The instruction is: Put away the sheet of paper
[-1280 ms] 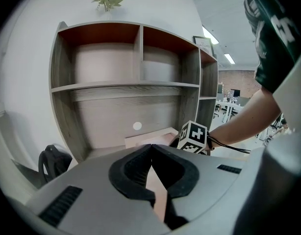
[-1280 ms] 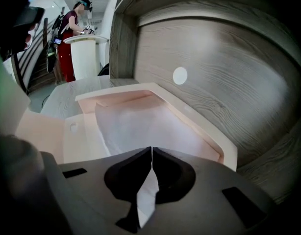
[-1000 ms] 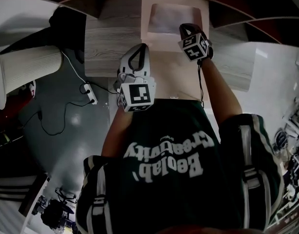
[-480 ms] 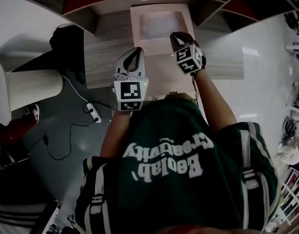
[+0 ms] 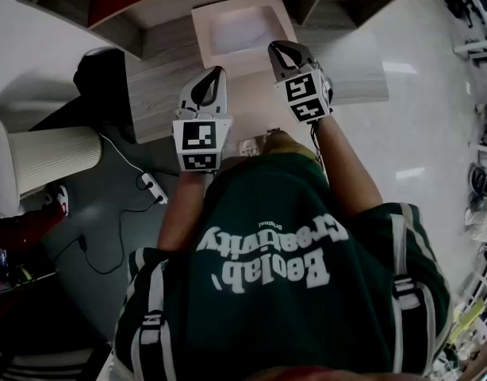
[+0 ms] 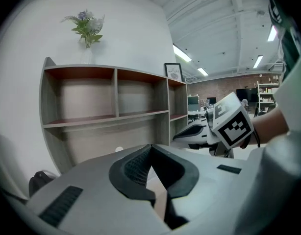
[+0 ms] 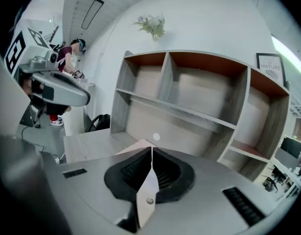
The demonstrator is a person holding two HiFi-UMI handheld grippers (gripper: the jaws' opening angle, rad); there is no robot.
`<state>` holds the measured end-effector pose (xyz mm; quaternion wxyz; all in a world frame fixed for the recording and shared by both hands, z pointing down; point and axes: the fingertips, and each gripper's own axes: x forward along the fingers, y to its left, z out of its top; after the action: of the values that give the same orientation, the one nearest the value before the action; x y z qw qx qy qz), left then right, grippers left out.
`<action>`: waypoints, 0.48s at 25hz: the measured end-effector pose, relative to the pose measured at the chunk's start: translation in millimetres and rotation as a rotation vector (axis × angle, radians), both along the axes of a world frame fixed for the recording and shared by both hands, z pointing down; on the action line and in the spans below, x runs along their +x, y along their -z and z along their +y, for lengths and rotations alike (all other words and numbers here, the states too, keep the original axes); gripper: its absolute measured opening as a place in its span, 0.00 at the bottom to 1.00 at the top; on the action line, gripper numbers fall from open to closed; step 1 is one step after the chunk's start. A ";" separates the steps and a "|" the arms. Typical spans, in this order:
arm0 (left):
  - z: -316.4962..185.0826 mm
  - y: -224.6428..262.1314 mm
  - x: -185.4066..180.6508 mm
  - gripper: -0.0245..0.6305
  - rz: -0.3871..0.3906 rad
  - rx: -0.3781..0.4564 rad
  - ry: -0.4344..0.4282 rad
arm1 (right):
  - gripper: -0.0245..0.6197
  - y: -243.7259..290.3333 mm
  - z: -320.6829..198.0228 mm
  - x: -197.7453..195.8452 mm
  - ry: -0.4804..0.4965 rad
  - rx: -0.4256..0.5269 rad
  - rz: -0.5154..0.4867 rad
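paper (image 5: 240, 32): pale rectangle lying flat inside a tan square tray (image 5: 199, 36), on the desk (image 5: 152, 94) right against the shelf (image 6: 115, 89). Neither gripper touches it.

left gripper (image 5: 220, 70): jaw tips pressed together, nothing between them. It's above the desk, just beside the tray's near-left corner.
right gripper (image 5: 272, 47): jaws pressed together too, empty. In the head view its tips overlap the tray's near-right part.

Writing:
- shirt (image 5: 267, 252) print reads "Beolab" and "Creativity", upside down in the head view. The small word above is too small to read.
- framed picture (image 7: 271, 65) on the shelf top has lettering, too small to be sure of.
- Black-and-white square markers on both grippers' cubes.

Containers:
- The tray holds the paper.
- Shelf compartments have grey wood walls and red-brown tops.
- vase of flowers (image 6: 87, 27) stands on top of the shelf.

Per view:
- Only the head view shows the tray's inside. The gripper views catch just a tan bit past the jaws.
- The left gripper view shows the right gripper's marker cube (image 6: 232, 124) and an open office with ceiling lights behind it.
- The right gripper view shows the left gripper off to its left, plus a person (image 7: 71, 53) in a dark red top farther back.
- The head view alone shows a power strip (image 5: 151, 187) with its cable on the floor.
- black bag (image 5: 101, 70) sits beside the desk's left end.
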<state>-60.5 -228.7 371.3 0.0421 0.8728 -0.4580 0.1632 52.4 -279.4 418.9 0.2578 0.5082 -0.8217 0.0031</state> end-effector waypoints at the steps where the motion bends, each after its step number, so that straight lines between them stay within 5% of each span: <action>1: 3.0 1.8 4.0 0.06 -0.001 0.004 -0.008 | 0.09 5.3 6.2 2.3 -0.007 0.006 -0.022; 12: 49.5 20.4 56.9 0.06 -0.019 0.044 -0.023 | 0.09 44.7 69.8 49.9 -0.019 0.049 -0.163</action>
<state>-3.6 -179.2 350.9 0.0164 0.8772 -0.4516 0.1621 102.3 -209.6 374.2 0.1777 0.5203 -0.8349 0.0269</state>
